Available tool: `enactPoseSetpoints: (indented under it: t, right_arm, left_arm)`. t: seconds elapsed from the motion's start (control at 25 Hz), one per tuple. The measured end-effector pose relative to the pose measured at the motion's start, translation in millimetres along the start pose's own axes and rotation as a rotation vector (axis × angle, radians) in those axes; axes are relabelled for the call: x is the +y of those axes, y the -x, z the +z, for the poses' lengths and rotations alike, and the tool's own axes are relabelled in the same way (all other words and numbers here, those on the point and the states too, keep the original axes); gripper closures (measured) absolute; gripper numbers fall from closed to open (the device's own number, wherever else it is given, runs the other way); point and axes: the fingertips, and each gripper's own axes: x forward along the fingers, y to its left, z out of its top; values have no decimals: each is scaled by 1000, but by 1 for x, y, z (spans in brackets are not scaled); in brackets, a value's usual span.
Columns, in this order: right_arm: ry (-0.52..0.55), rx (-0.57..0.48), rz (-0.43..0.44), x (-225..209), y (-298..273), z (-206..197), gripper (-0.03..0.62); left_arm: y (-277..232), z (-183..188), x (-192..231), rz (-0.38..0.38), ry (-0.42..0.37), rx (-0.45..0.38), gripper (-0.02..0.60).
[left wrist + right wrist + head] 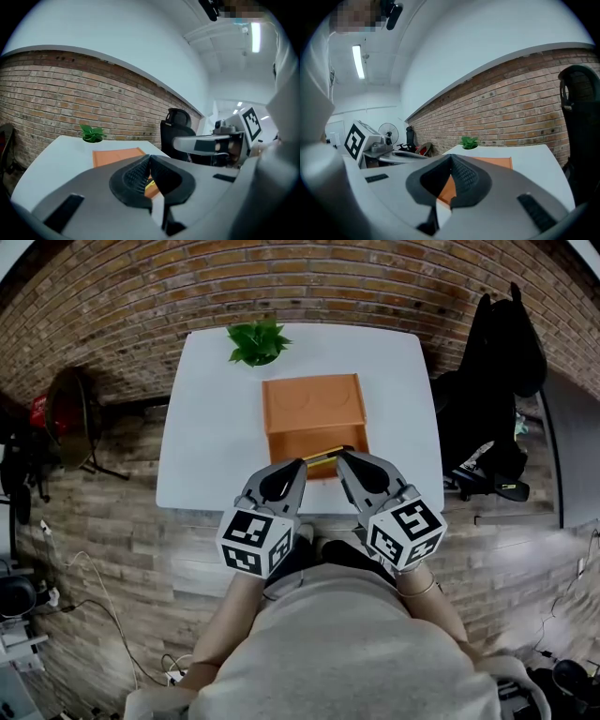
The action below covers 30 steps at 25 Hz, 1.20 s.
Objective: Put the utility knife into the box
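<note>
An orange box (pixel 313 401) stands in the middle of the white table (pixel 206 427), and its near part (pixel 298 442) sits lower. The utility knife (pixel 324 453), thin, yellow and black, lies at the box's near edge between the two gripper tips. A yellow bit of the knife (pixel 151 188) shows through the gap under my left jaws. My left gripper (pixel 302 465) and right gripper (pixel 341 457) hover side by side at the table's front edge, both shut with nothing held. The left gripper (pixel 149 157) and right gripper (pixel 451 156) point along the box (pixel 497 162).
A small green potted plant (pixel 256 341) stands at the table's far edge behind the box. A black office chair with dark clothing (pixel 497 362) is right of the table. A red and black object (pixel 64 413) stands on the floor at left, by the brick wall.
</note>
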Motion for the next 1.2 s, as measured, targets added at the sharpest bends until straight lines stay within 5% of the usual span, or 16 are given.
enactPoseSetpoints:
  t: [1.2]
  right_arm:
    - [20,58,2,-8,3,-21,595]
  left_arm:
    - [-13,-17,-6,18,-46,79,574]
